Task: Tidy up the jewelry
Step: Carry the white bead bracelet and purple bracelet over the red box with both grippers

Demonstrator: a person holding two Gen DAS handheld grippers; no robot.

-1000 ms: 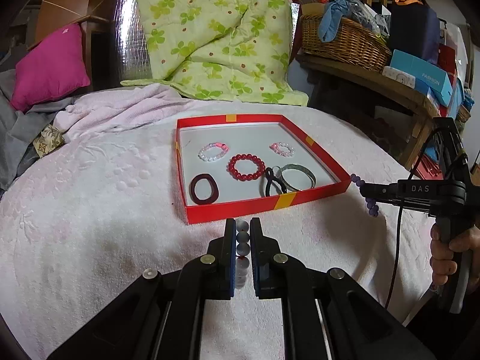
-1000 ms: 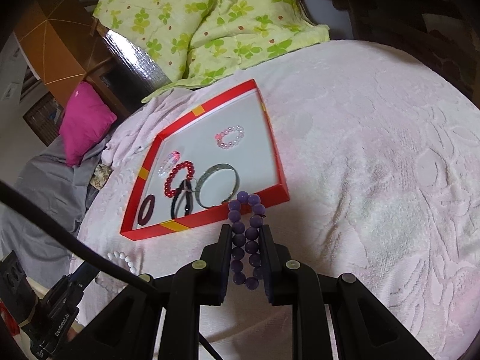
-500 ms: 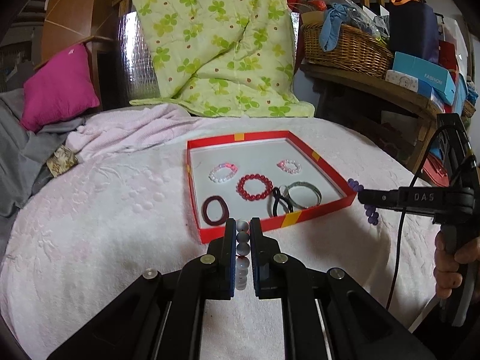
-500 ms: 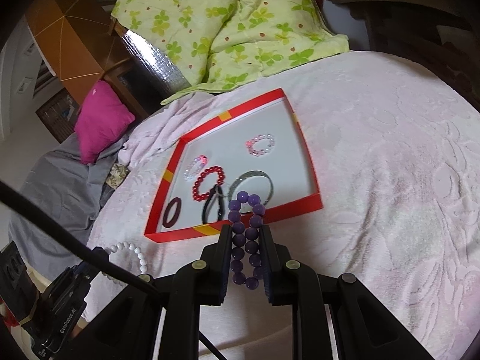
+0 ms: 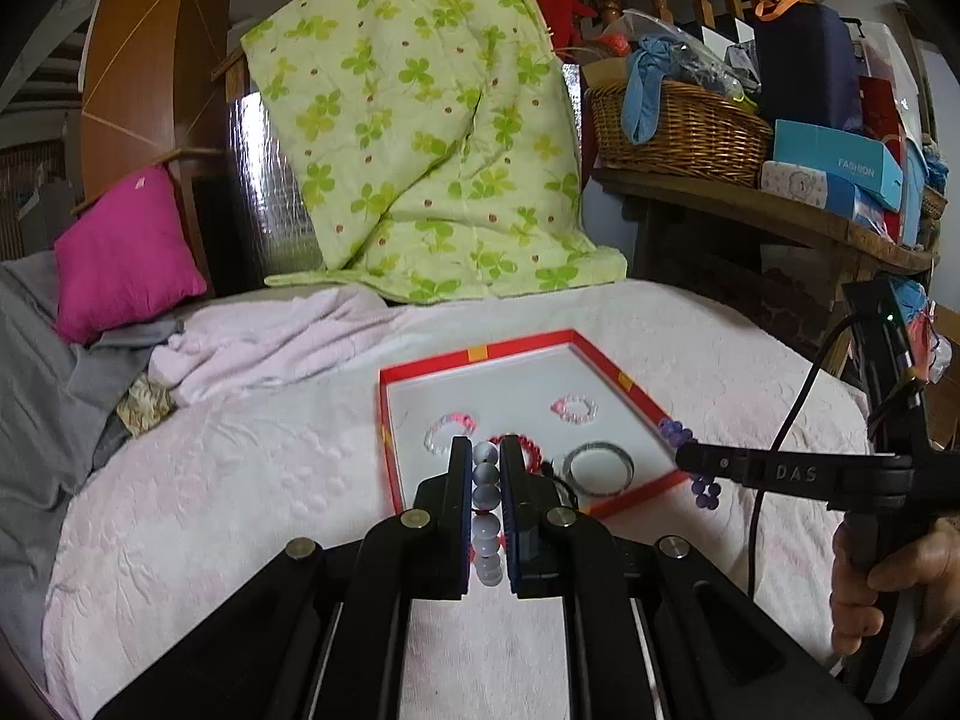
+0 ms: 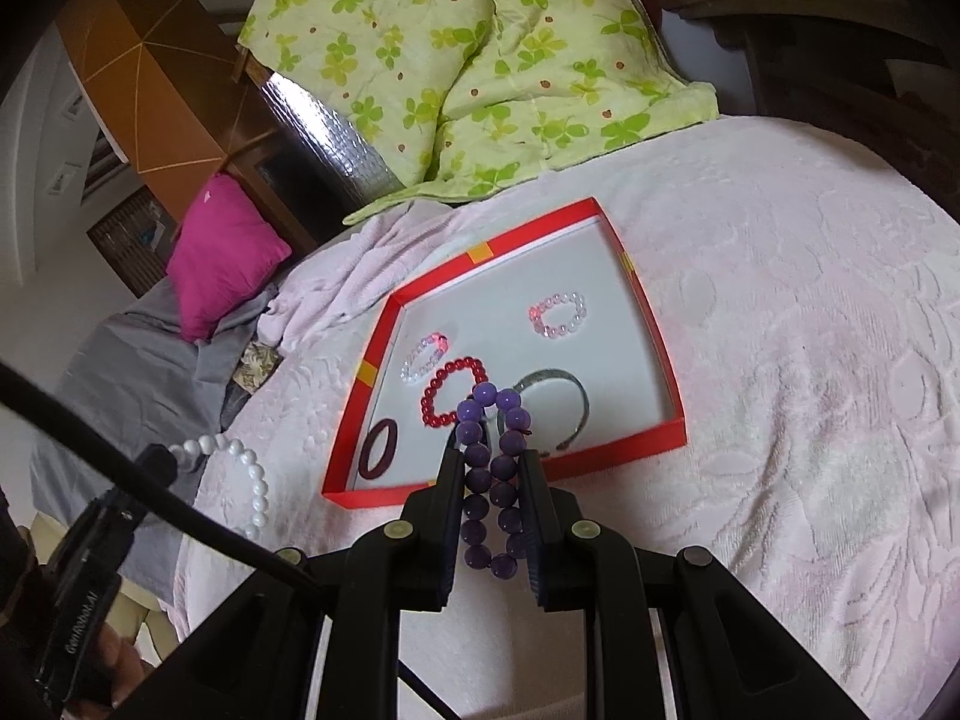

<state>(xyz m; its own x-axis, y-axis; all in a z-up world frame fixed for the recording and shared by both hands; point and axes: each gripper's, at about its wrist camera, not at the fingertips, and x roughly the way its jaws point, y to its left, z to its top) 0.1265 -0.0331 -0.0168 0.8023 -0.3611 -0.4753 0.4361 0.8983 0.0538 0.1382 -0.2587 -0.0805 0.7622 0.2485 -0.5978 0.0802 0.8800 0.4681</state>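
Note:
A red-rimmed tray (image 5: 645, 493) (image 6: 624, 444) lies on the pink bedspread and holds several bracelets: a red bead one (image 6: 450, 399), a grey bangle (image 5: 600, 468) (image 6: 555, 411), two pale pink bead ones (image 6: 558, 315) (image 6: 423, 357) and a dark oval ring (image 6: 378, 453). My left gripper (image 5: 485, 450) is shut on a white bead bracelet (image 5: 487, 516), held above the tray's near edge; the bracelet also shows in the right wrist view (image 6: 240, 474). My right gripper (image 6: 492, 462) is shut on a purple bead bracelet (image 6: 492, 474) (image 5: 699, 489) above the tray's near edge.
A green clover quilt (image 5: 420, 132) and a magenta pillow (image 5: 120, 252) lie at the head of the bed. A wooden shelf with a wicker basket (image 5: 678, 126) and boxes stands to the right. Crumpled pink and grey blankets (image 5: 252, 342) lie to the left of the tray.
Both grippers have risen and moved forward toward the tray, each still holding its bracelet; the tray now sits partly behind the fingertips in both views.

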